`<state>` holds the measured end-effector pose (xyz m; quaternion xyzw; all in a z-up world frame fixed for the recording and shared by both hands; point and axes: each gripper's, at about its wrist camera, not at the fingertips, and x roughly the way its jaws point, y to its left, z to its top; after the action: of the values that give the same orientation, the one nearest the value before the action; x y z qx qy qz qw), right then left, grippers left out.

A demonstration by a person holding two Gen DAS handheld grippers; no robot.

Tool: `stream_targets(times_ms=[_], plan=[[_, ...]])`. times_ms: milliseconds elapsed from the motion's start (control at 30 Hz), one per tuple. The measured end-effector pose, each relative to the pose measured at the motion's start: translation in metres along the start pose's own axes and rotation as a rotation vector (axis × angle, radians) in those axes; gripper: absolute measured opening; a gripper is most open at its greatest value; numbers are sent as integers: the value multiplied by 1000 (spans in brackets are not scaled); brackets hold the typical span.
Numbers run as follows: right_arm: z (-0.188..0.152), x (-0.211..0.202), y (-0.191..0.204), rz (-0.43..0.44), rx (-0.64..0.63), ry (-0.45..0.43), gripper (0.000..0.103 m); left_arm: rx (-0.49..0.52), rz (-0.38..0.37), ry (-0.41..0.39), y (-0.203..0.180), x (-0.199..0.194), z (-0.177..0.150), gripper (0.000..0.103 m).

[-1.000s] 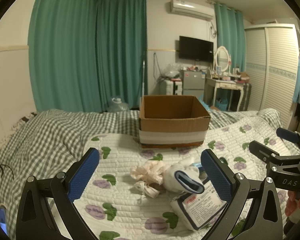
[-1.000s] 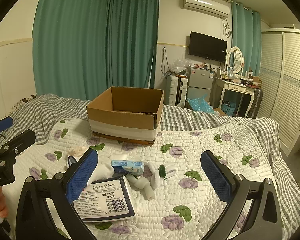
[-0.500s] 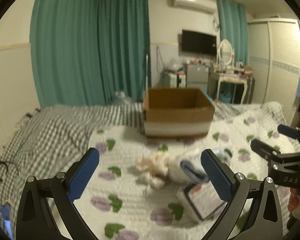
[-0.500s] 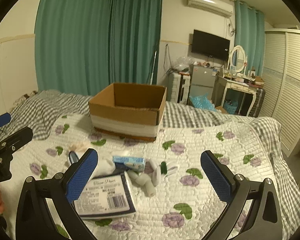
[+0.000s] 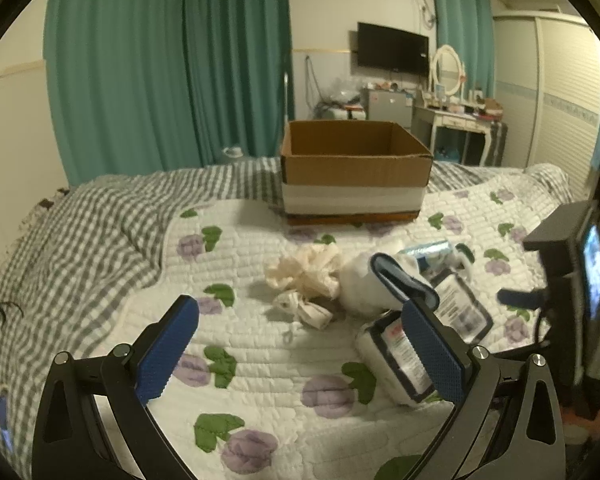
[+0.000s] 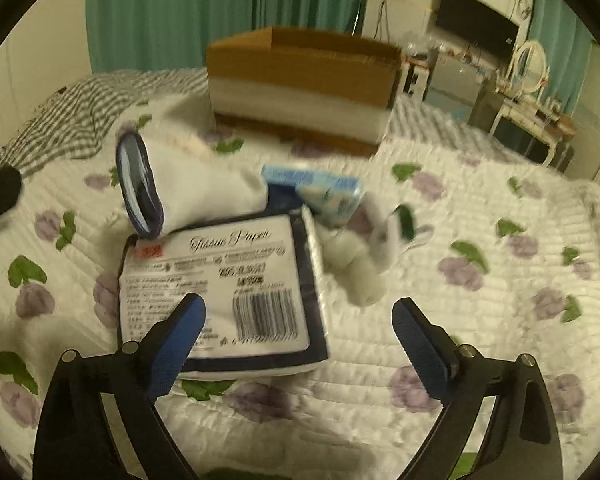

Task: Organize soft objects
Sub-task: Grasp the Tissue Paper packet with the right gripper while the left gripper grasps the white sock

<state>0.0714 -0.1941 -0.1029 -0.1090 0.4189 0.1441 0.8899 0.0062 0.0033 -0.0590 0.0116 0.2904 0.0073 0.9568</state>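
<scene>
Since every soft thing lies loose on the bed's quilt (image 5: 260,364) and the cardboard box (image 5: 354,168) behind them shows nothing inside from these angles, the sorting looks barely begun, if at all. Going left to right in the left wrist view: a rumpled grey checked blanket (image 5: 100,220) covers the left part of the bed, then comes a crumpled cream cloth (image 5: 306,270), touching a white sock with a blue cuff (image 5: 380,284), then a flat tissue pack (image 5: 400,360) just beside the sock, with a second dark-edged packet (image 5: 462,308) and a small blue tissue packet (image 5: 430,249) further right. The left tool (image 5: 300,354) hangs released above the quilt, its blue pads wide apart and holding nothing; the cream cloth lies ahead of it. The right tool (image 6: 298,342) is likewise spread open and empty, low over the tissue pack (image 6: 220,292), whose near edge sits between its pads, so I judge this pack to be the first pick. Right of the pack lies a small white soft thing with a green patch (image 6: 364,264); blur keeps me from naming it.

All of the pile remains to be moved, presumably into the box. The things overlap: the sock (image 6: 172,184) rests against the pack's far edge and the blue packet (image 6: 312,188) touches its corner, so lifting the pack may drag its neighbours. In the right wrist view the box's near wall stands between the pile and its opening, so anything carried there has to clear the rim
</scene>
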Motion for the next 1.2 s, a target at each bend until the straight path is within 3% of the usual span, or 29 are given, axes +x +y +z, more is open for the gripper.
stream_targets(times_ms=[233,267,333,433,500,600,800,967,1200], plan=[[-1,20,-3,76,49,64,94,-2,6,18,2,6,-1,103],[-1,19,-3,84,48,64,90,-1,10,22,2,7,-1,103],[-3,15,-1,141,65,55,69,4,15,25,0,7,-1,103],[-6,6,8,113,43,32,62,12,21,16,-2,4,0,103],[-6,-6,10,95,32,-2,42,20,22,6,-3,0,1,103],[-4,-21,4,117,50,-39,33,25,14,-2,-6,-3,2,103],[2,-64,-2,69,25,-152,29,29,-14,0,-14,-5,6,103],[20,-100,-41,-6,64,-247,29,38,-68,36,-32,9,4,103],[32,-88,-89,-77,98,-240,29,49,-132,152,-56,51,-5,95]])
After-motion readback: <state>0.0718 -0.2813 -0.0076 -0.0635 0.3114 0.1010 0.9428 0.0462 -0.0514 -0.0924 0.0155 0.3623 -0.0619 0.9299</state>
